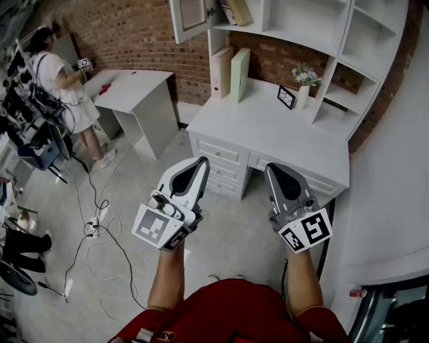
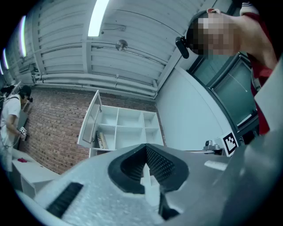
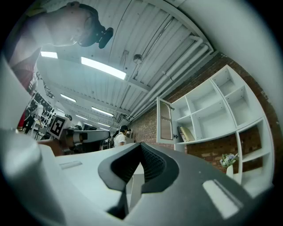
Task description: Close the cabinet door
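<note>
The white cabinet door (image 1: pixel 191 17) with a glass pane stands swung open at the upper left of the shelf unit (image 1: pixel 315 27) over the white desk (image 1: pixel 268 127). It also shows in the left gripper view as the open door (image 2: pixel 90 118) and in the right gripper view as the open door (image 3: pixel 166 119). Both grippers are held side by side in front of the desk, well short of the door. My left gripper (image 1: pixel 201 162) has its jaws together with nothing between them (image 2: pixel 145 170). My right gripper (image 1: pixel 273 167) likewise looks shut and empty (image 3: pixel 139 162).
On the desk stand two upright books (image 1: pixel 231 72), a small picture frame (image 1: pixel 286 97) and a vase of flowers (image 1: pixel 305 84). A person (image 1: pixel 67 94) stands at a small white table (image 1: pixel 134 90) on the left. Cables (image 1: pixel 100 228) trail over the floor.
</note>
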A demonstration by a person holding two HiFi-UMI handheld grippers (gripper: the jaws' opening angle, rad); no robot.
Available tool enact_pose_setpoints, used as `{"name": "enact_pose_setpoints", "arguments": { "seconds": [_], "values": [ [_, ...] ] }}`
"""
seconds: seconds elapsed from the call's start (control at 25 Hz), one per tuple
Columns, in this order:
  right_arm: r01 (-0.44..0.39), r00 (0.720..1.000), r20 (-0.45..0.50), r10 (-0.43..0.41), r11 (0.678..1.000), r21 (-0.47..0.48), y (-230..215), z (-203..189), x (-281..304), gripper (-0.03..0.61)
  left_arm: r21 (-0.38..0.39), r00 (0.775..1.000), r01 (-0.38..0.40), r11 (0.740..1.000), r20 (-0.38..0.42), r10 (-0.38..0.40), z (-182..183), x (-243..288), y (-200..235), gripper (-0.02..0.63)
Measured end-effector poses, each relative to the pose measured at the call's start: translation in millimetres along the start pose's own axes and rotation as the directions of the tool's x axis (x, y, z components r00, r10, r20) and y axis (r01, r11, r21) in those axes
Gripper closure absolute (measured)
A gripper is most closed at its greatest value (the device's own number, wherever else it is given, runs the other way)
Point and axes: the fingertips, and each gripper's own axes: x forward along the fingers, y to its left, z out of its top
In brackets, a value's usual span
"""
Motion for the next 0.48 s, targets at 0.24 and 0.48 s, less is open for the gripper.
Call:
{"name": "enact_pose_setpoints", "arguments": {
  "seconds": [0.24,0.48],
  "values": [
    [-0.014,1.0,0.016,0.013,1.0,0.019,-2.3,-5.8,2.1,0.566,-0.003,1.0,-0.001,1.0,0.003,0.001,-10.4,-0.3,2.7,0.611],
    [-0.019,1.0,0.023,0.018,0.999,0.048,10.3,-14.2,9.8,0.565,-0.021,1.0,-0.011,1.0,0.013,0.012,-17.9,-22.9,17.2,0.611]
  ]
}}
